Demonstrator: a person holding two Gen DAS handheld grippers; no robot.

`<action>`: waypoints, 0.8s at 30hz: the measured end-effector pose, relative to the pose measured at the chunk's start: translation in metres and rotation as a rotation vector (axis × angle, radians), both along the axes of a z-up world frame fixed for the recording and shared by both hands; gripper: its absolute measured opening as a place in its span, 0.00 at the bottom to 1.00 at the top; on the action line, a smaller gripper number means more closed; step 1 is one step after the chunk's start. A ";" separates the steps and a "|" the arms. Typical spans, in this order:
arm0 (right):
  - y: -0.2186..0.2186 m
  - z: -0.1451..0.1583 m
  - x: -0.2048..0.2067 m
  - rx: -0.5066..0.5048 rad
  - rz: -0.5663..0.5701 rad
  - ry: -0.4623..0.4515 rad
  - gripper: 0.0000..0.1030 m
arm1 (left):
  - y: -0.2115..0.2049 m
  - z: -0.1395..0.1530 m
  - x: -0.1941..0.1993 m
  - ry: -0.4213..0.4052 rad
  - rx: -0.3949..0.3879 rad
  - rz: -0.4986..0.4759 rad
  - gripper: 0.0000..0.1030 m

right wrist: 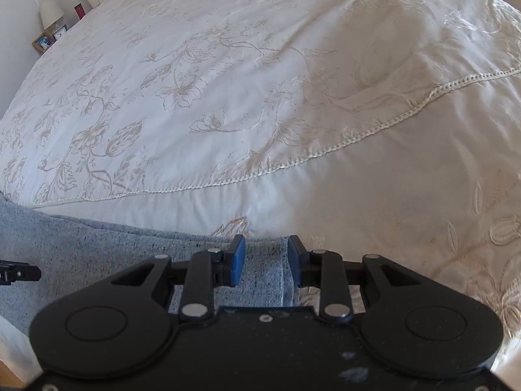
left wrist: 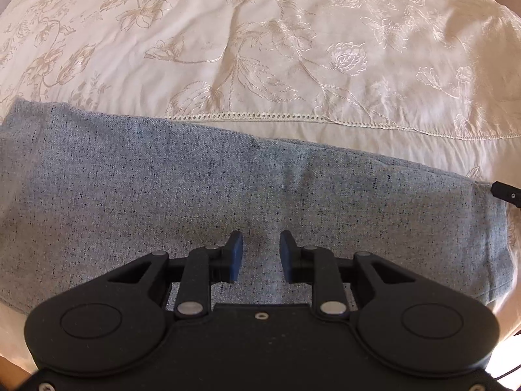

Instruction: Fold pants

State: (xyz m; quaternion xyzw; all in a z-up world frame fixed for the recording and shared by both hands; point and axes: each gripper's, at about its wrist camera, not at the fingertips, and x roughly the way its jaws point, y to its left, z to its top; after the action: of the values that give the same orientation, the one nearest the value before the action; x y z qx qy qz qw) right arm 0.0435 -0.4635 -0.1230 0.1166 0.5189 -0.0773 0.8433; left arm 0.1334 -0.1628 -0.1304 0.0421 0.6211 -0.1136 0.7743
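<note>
Pants (left wrist: 228, 195) are laid long-axis left-right along the bed's (left wrist: 293, 49) near edge. Right hand-held gripper (right wrist: 263, 260), jaws apart and empty, is poised over the right-end hem; left hand-held gripper (left wrist: 261, 254), also apart, over mid-length.

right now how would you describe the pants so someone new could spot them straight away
Start with the big cream bedspread stitched with pale flowers and crossed by a lace seam. On its near edge, under both tools, lies a long flat band of cloth: the pants. They are the only blue-grey, dark-flecked fabric there; everything around them is cream.
</note>
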 end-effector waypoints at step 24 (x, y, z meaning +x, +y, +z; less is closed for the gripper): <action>0.036 0.031 -0.015 -0.227 -0.005 -0.072 0.21 | 0.011 0.009 0.013 -0.086 0.012 -0.082 0.37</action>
State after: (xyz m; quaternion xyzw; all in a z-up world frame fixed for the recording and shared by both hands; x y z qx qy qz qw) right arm 0.0289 -0.4275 -0.0918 0.0242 0.4760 -0.1334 0.8689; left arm 0.1463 -0.1519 -0.1219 0.0773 0.5857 -0.1396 0.7947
